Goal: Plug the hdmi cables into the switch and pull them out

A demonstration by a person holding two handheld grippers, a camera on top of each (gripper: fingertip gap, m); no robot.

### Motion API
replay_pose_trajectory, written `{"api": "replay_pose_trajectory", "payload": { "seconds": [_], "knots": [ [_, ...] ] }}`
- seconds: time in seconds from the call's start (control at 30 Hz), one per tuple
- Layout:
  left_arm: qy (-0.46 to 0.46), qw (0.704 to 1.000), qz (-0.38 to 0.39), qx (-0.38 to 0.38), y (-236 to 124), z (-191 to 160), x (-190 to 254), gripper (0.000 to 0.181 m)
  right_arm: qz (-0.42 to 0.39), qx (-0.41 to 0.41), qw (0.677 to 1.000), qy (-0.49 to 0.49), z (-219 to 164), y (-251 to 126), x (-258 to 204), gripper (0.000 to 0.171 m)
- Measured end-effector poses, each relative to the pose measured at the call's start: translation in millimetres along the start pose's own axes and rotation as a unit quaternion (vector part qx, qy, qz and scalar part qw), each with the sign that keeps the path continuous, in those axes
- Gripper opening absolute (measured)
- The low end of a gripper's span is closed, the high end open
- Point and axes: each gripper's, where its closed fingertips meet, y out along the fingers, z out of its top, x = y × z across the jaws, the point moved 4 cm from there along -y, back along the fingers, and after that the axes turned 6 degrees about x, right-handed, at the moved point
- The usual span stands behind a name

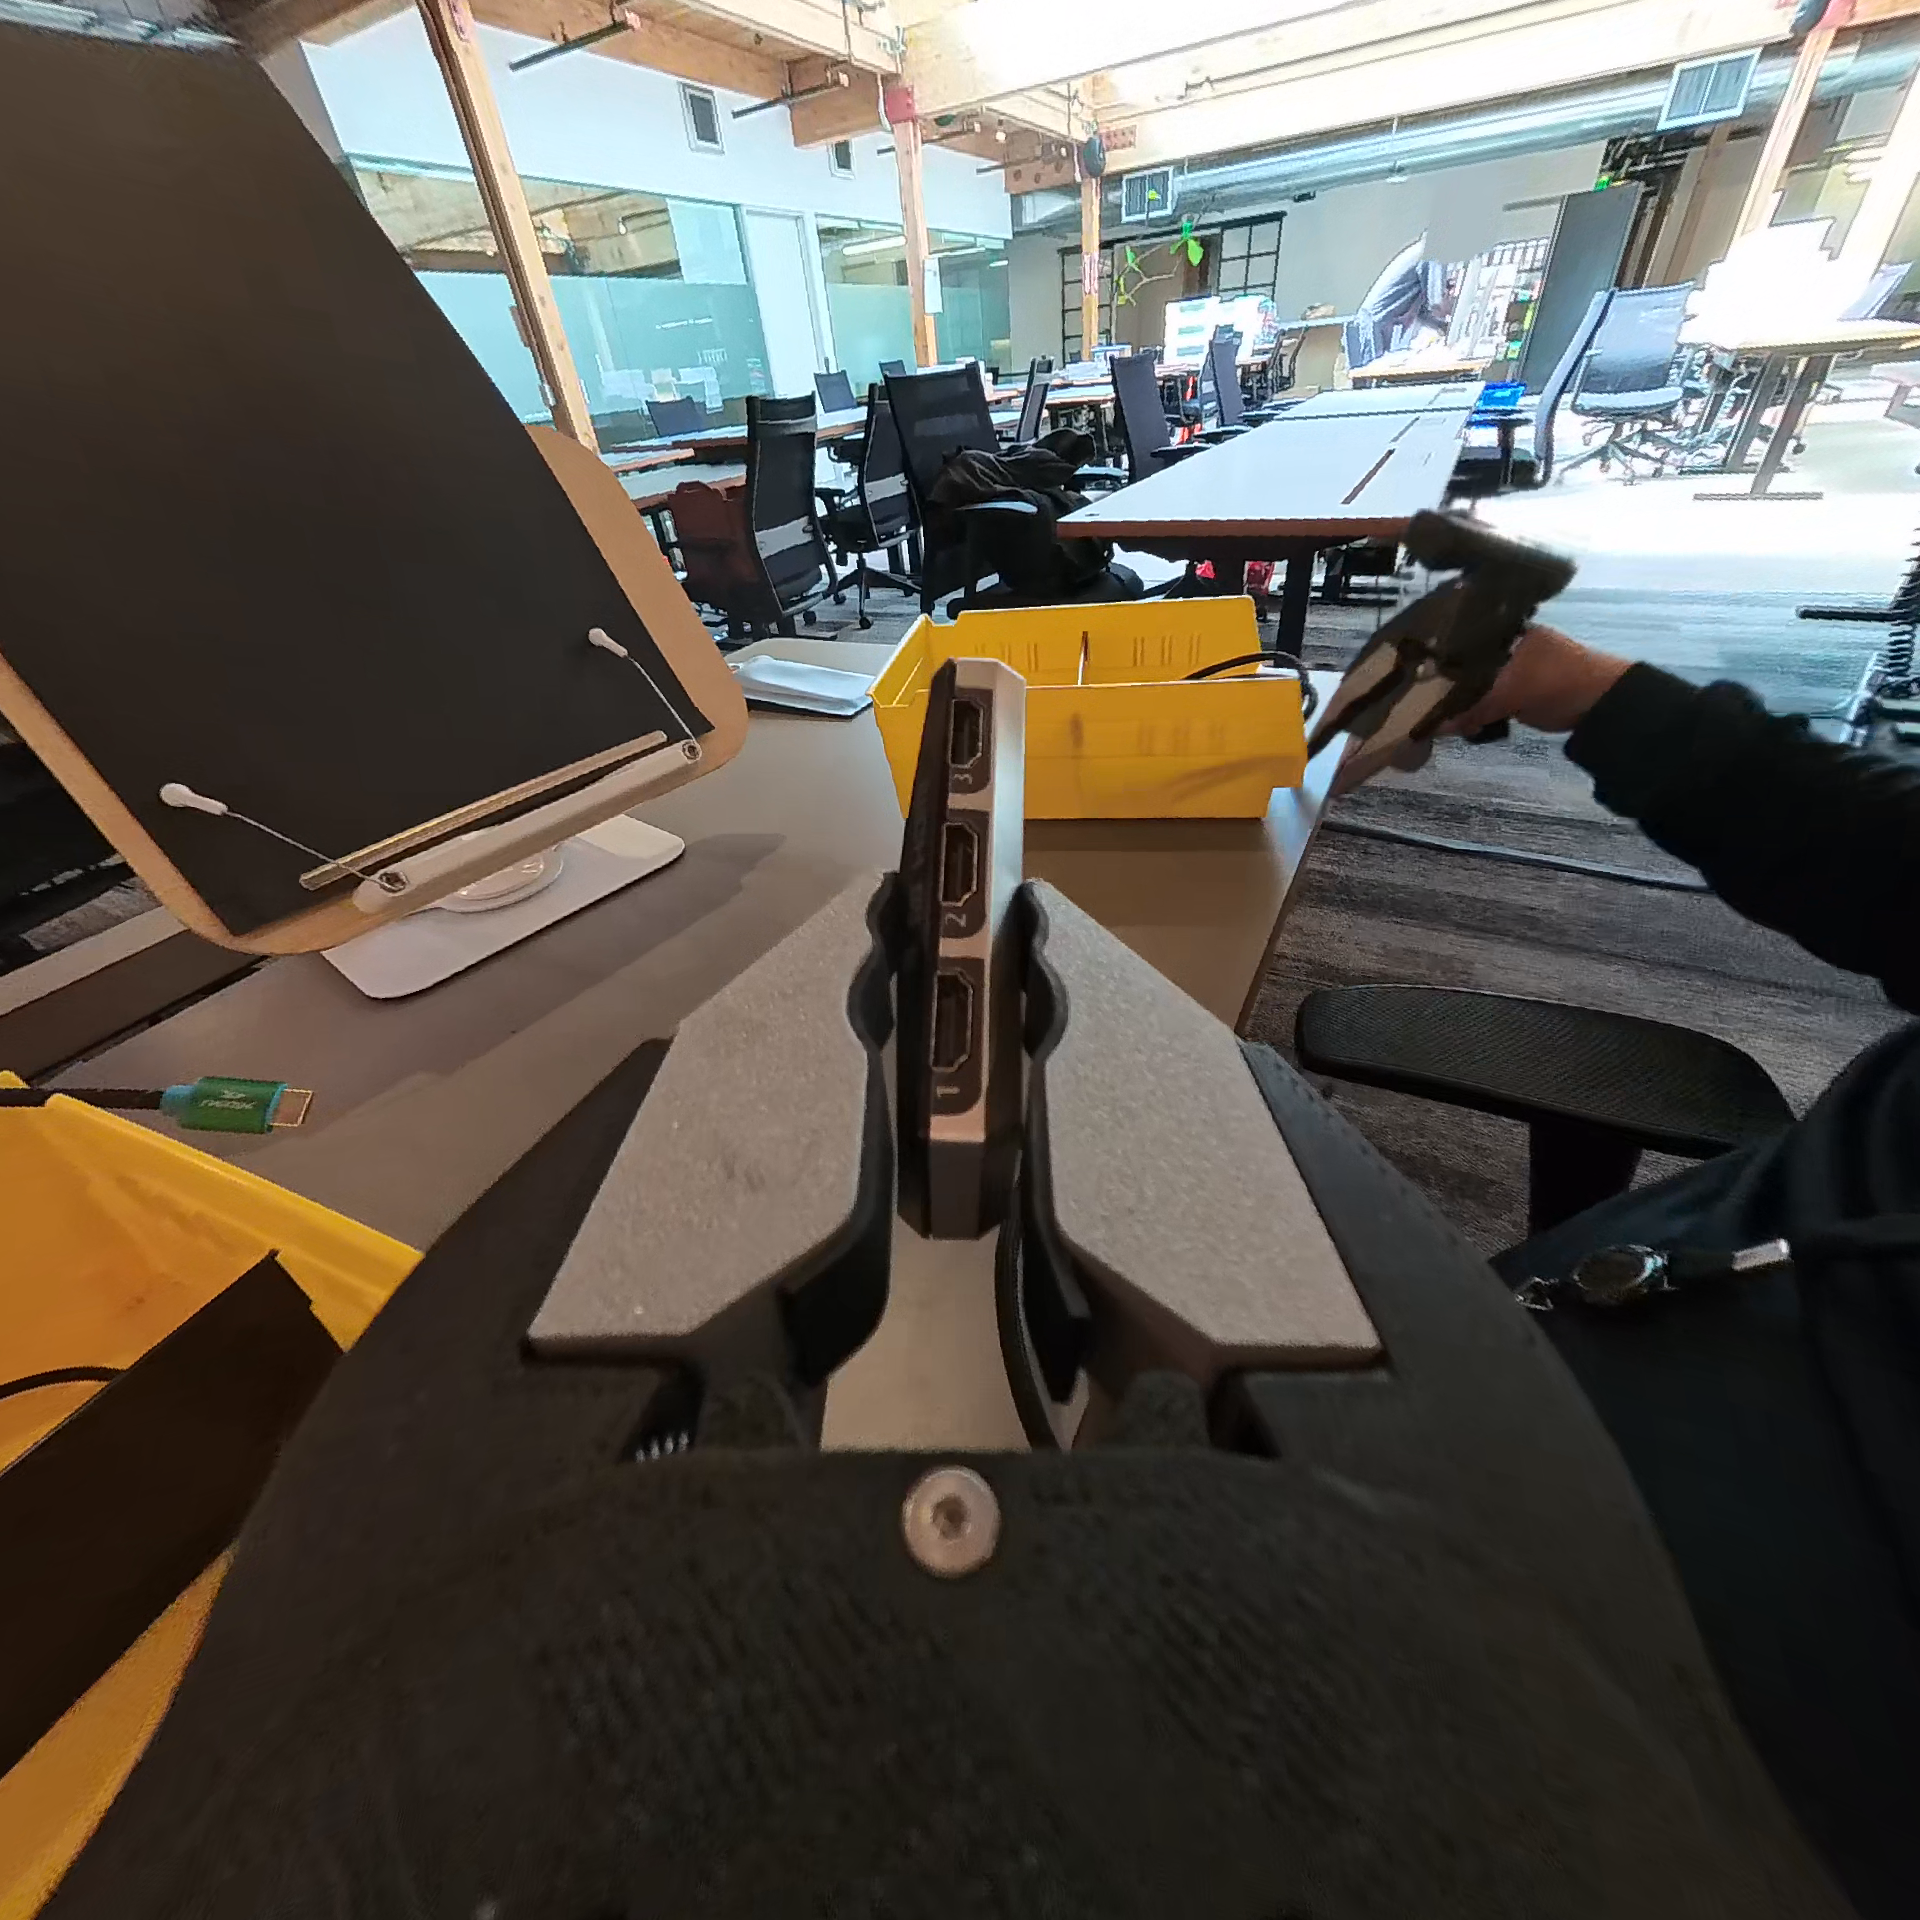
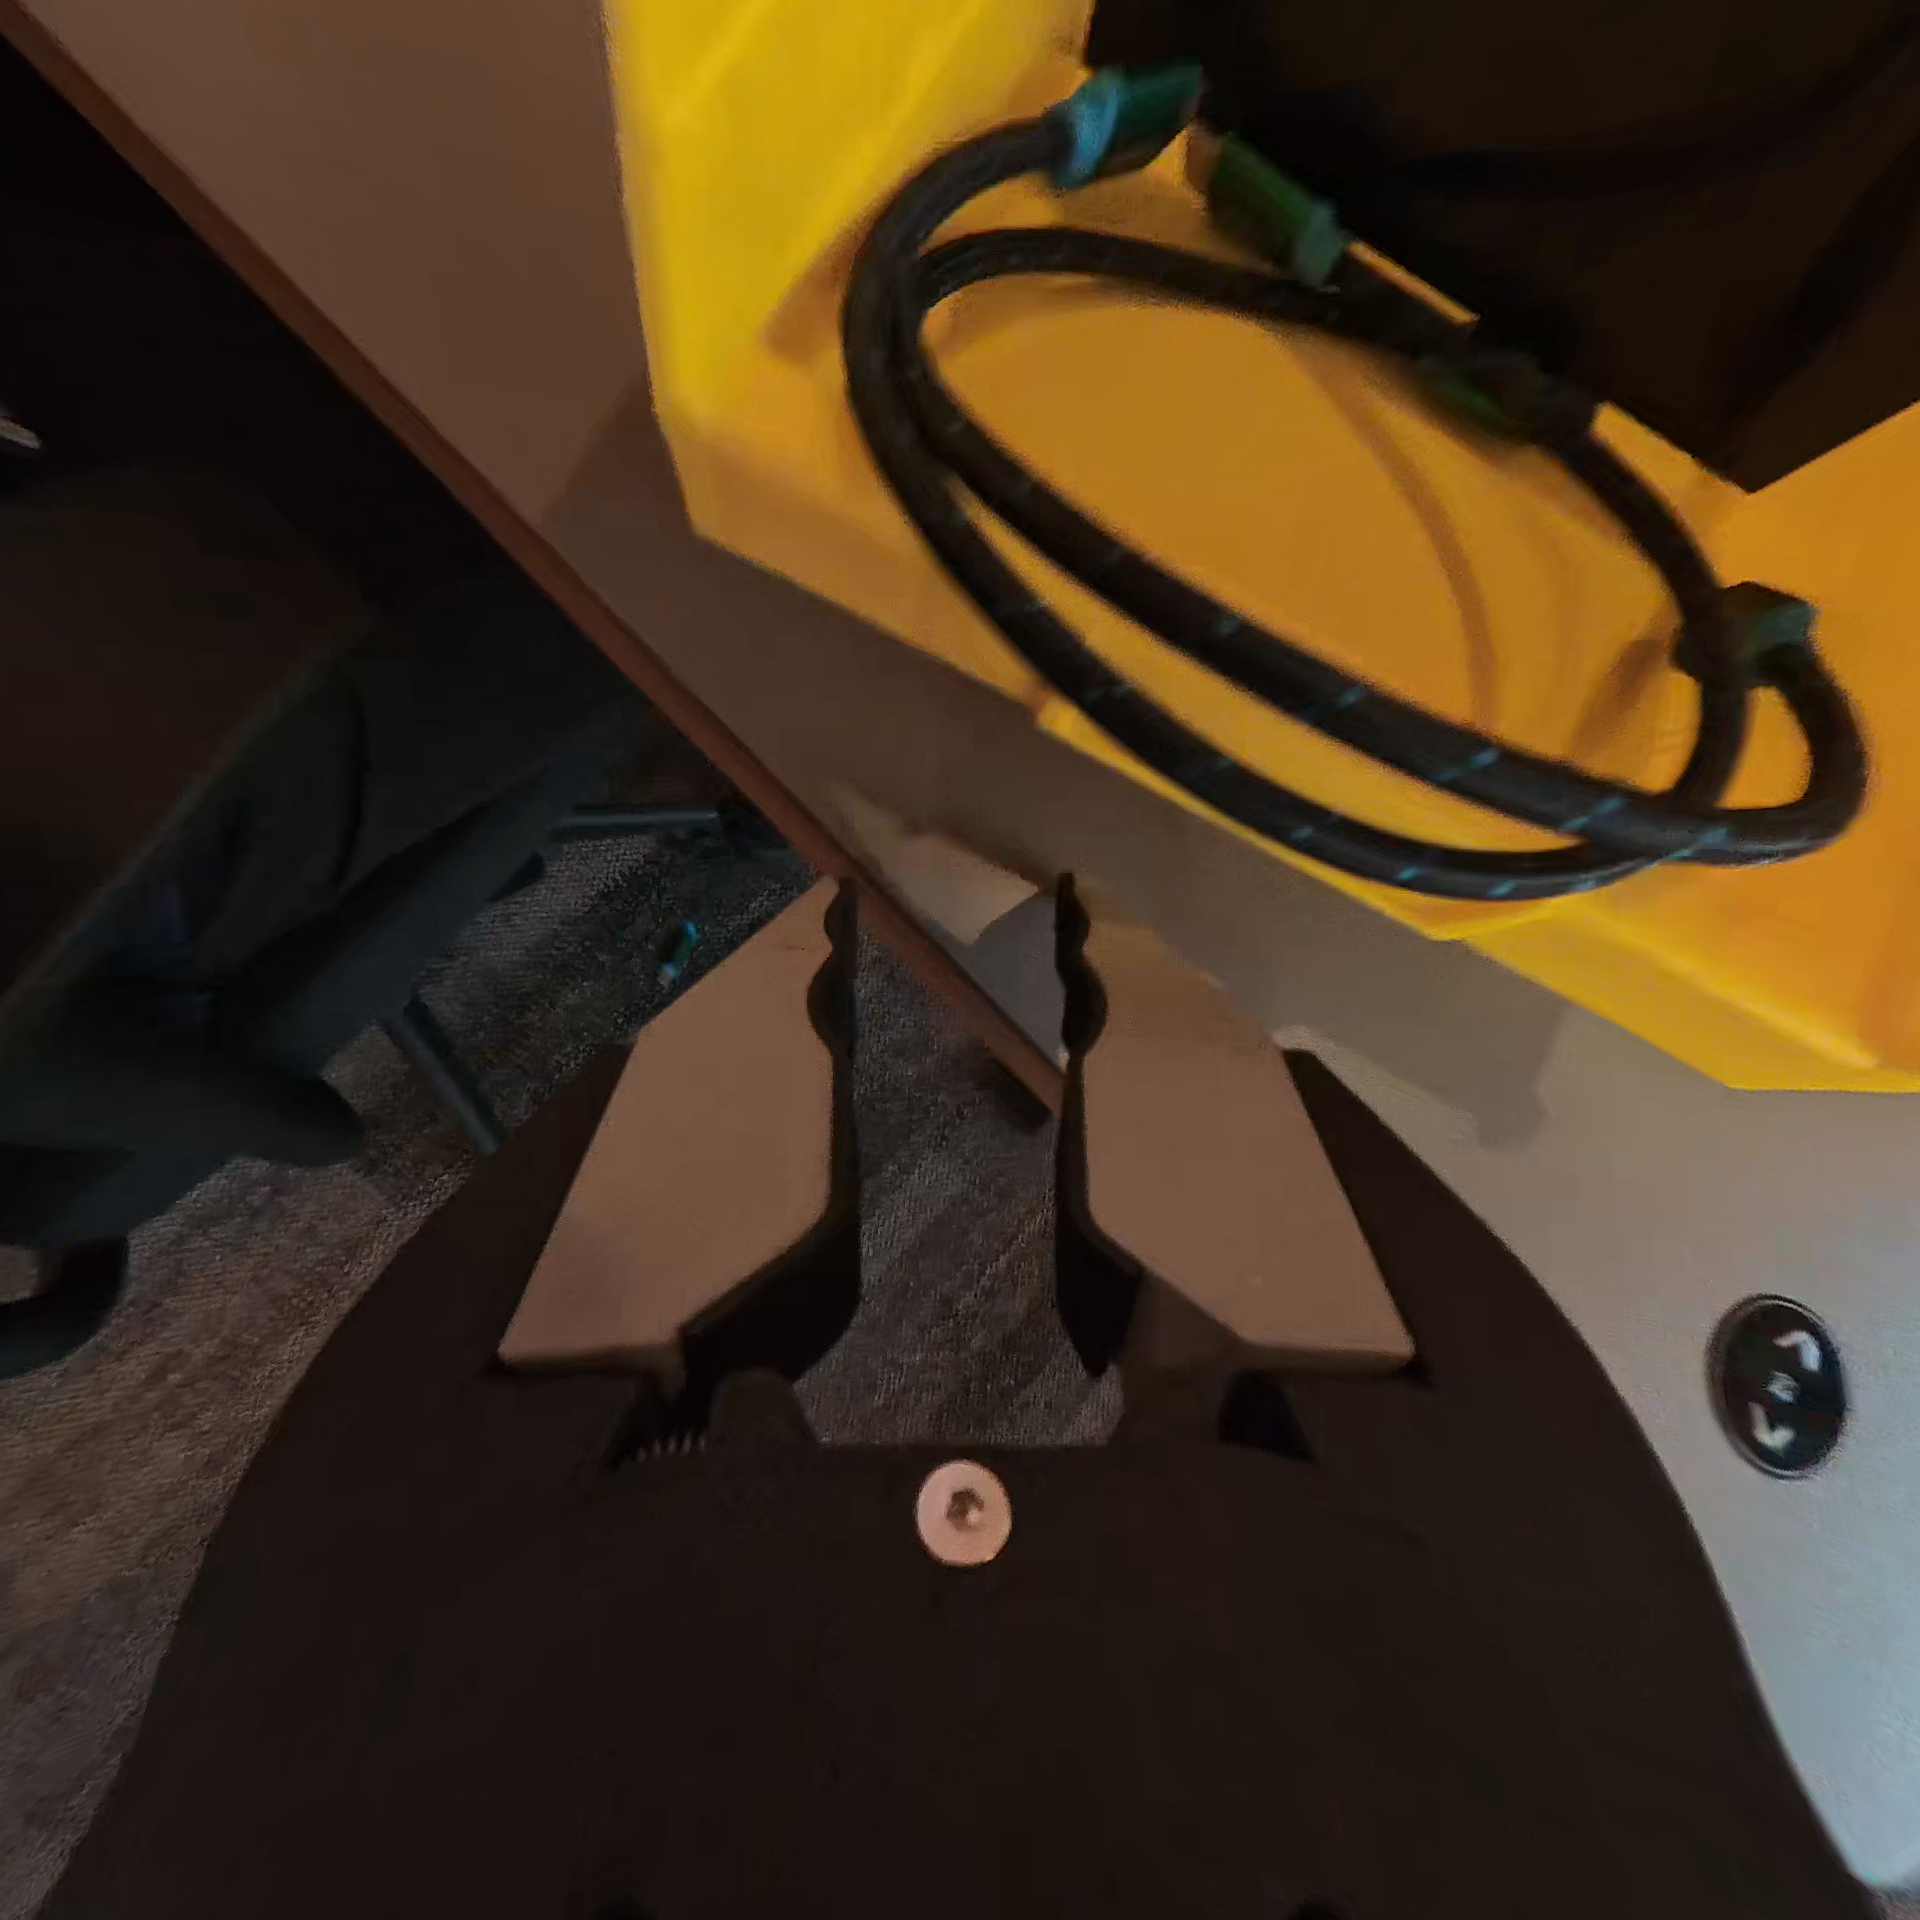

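Starting at the far left of the left wrist view, a yellow bin sits at the table's near corner, and a green-ended HDMI plug lies on the grey table just beyond it. Behind that stands a dark board on a white stand, tilted back. In the middle, the left gripper is clamped on the switch, holding it on edge between its fingers with the three empty ports facing the camera, one above another. Past it, a second yellow bin rests near the table's right edge, with a dark cable showing over its rim. To the right, off the table edge, the right gripper is held in a hand with a dark sleeve, blurred, near that bin.

In the right wrist view, carpet and a dark chair fill the left. The right gripper has its fingers apart with nothing between them, poised over the table edge. Up and to the right, coiled HDMI cables with green plugs lie inside the yellow bin. A small black round button sits in the table at far right.
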Motion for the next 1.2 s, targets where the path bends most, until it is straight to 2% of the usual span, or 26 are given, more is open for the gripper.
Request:
{"api": "replay_pose_trajectory", "payload": {
  "seconds": [0.07,0.17,0.3,0.4,0.43,0.47,0.57,0.63,0.7,0.77,0.83,0.9,0.93,1.1,1.2],
  "knots": [
    [-0.002,1.0,-0.006,-0.001,0,-4,3,0.019,0.01,0.051,0.999,0.009,-2,-1,-7,0.032],
    [-0.002,1.0,-0.023,-0.017,5,-11,10,0.019,-0.005,0.113,0.991,0.07,-17,-18,3,0.051],
    [0.01,1.0,-0.024,-0.016,24,-10,13,0.019,-0.025,0.204,0.97,0.129,-42,-28,16,0.054],
    [0.031,0.999,-0.044,-0.007,45,-3,18,0.019,-0.051,0.31,0.939,0.14,-58,-32,28,0.048],
    [0.035,0.998,-0.052,-0.007,53,-3,19,0.019,-0.069,0.344,0.923,0.156,-66,-38,34,0.052],
    [0.034,0.998,-0.058,-0.011,63,-4,16,0.019,-0.079,0.386,0.902,0.175,-75,-45,39,0.06],
    [0.019,0.997,-0.073,-0.027,91,-8,6,0.019,-0.096,0.484,0.838,0.231,-118,-63,48,0.055],
    [0.006,0.996,-0.09,-0.028,110,-10,-1,0.019,-0.14,0.467,0.83,0.271,-168,-57,51,0.058],
    [-0.003,0.994,-0.105,-0.016,127,-11,-10,0.019,-0.193,0.412,0.835,0.31,-227,-35,46,0.07],
    [-0.026,0.995,-0.1,-0.011,143,-16,-23,0.019,-0.201,0.329,0.849,0.36,-287,8,28,0.071],
    [-0.052,0.994,-0.092,-0.009,157,-24,-37,0.019,-0.172,0.251,0.859,0.412,-337,64,-1,0.07],
    [-0.081,0.993,-0.09,-0.009,172,-30,-49,0.019,-0.153,0.178,0.86,0.454,-381,121,-32,0.06],
    [-0.09,0.991,-0.095,-0.003,180,-33,-53,0.019,-0.147,0.149,0.857,0.47,-400,149,-47,0.06],
    [-0.123,0.986,-0.111,-0.01,214,-40,-57,0.019,-0.117,0.03,0.826,0.55,-472,262,-117,0.057],
    [-0.123,0.985,-0.115,-0.039,225,-46,-50,0.019,-0.1,0.021,0.801,0.59,-477,283,-134,0.052]
  ]
}}
